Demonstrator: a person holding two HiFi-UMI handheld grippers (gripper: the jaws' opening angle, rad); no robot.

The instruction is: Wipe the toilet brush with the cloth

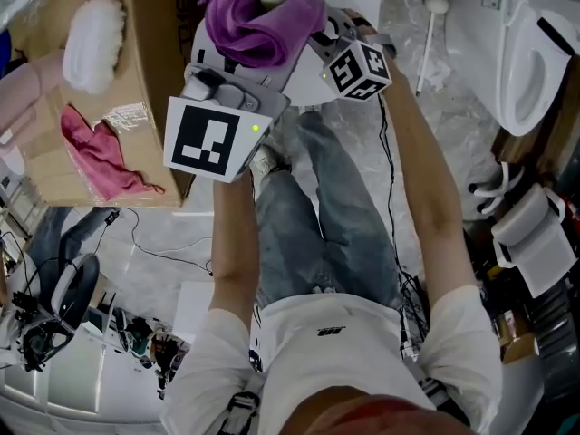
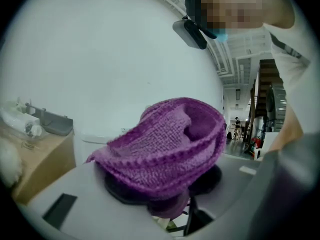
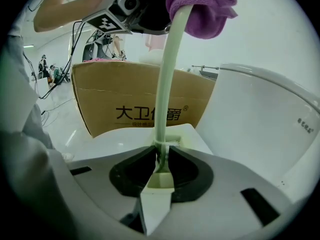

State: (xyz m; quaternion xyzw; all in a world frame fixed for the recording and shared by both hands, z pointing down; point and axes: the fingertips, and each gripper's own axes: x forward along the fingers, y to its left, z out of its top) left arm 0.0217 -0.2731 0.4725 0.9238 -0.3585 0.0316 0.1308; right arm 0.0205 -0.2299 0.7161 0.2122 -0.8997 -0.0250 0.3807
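On the far left is a brown box (image 1: pixel 149 62). A white fluffy thing (image 1: pixel 93 43) and a pink rag (image 1: pixel 95 148) lie on top of it.

Next to the box is the left claw (image 2: pixel 167 196), held up high. Its two jaws stand apart. The purple cloth (image 2: pixel 165 144) lies bunched up over the jaws and sags into the gap between them, but the jaws do not squeeze it.

The cloth also sits on the top end of the toilet brush (image 3: pixel 167 84), like a little hat. The brush has a long, pale green handle. In the right gripper view the handle stands almost straight up, from the claw below to the cloth above.

The right claw (image 3: pixel 161 166) is lower down and just to the right. Its jaws are close together and pinch the thin bottom part of the green handle. So this claw holds the brush.

Further right, a thin white stick (image 1: pixel 428 34) with a round end lies on the floor. At the far right is a white toilet (image 1: pixel 512 43).
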